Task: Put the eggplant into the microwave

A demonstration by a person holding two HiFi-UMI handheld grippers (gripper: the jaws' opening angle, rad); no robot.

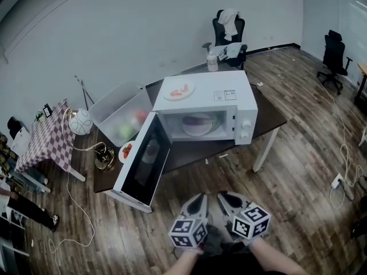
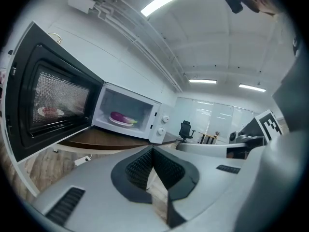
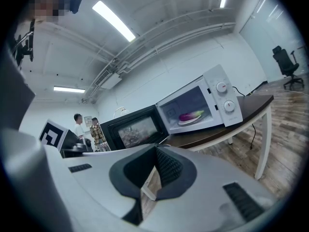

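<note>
Nearest, the left gripper [image 2: 152, 152] and right gripper [image 3: 155, 152] hang side by side over the wood floor [image 1: 298, 171], each with its jaws pressed together on nothing. Beyond them the microwave [image 1: 229, 99] stands on a dark table [image 1: 269, 114] with its door [image 1: 143, 166] swung wide to the left, and the eggplant [image 1: 198, 122] lies on a plate [image 2: 121, 122] inside the cavity. Farther back, a dish [image 1: 179, 90] of red food sits on the microwave's top, a clear bin [image 1: 117, 110] stands to its left, and a bottle [image 1: 212, 62] and a black chair [image 1: 228, 32] stand near the wall.
</note>
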